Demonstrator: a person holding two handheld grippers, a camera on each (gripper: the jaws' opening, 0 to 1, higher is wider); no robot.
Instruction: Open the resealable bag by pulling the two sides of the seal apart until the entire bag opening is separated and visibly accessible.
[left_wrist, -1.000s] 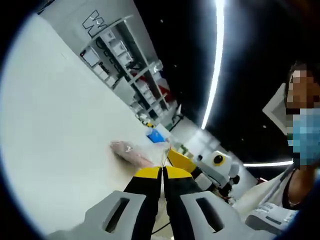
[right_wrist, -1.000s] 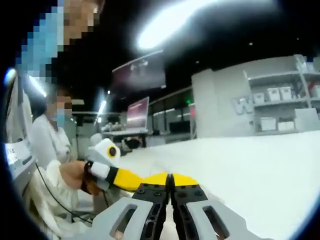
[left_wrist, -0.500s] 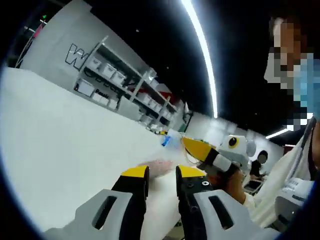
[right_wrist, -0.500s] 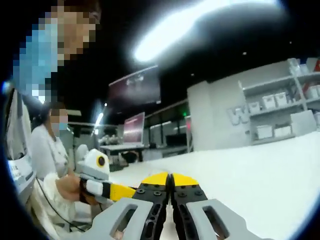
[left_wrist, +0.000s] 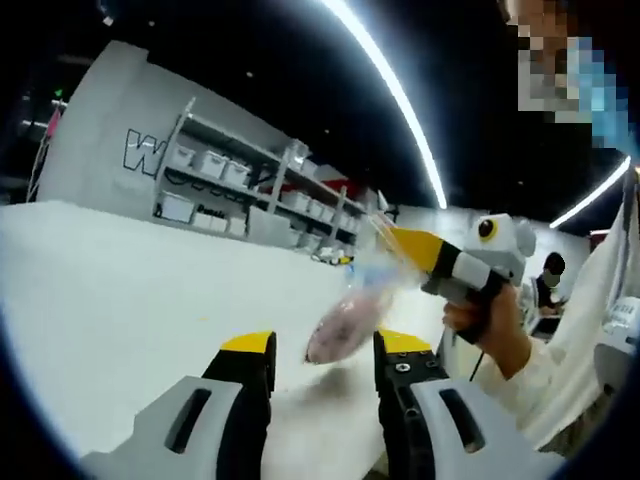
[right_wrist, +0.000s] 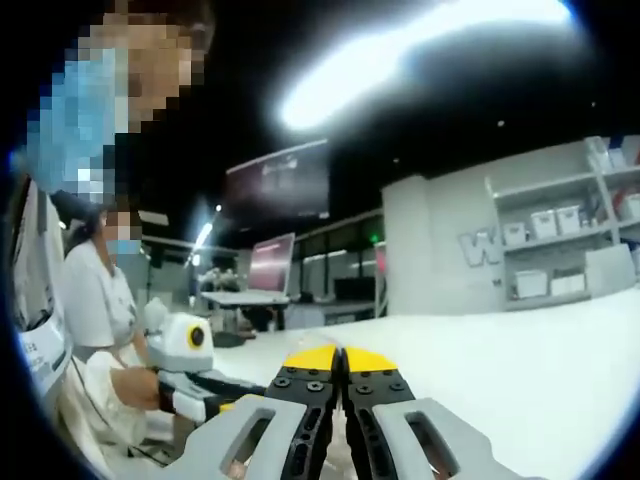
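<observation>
Bag (left_wrist: 345, 322) dangling from clenched right tongs (left_wrist: 400, 240) in left gripper view; left tongs (left_wrist: 322, 345) released.

Left gripper (left_wrist: 323, 350) jaws apart, bag (left_wrist: 345, 322) hanging in the gap; white table (left_wrist: 120, 290) open around it, shelves (left_wrist: 240, 185) far behind.

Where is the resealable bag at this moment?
In the left gripper view, the resealable bag hangs above the white table, pinched at its top by the right gripper entering from the right, just beyond the open left gripper.
</observation>
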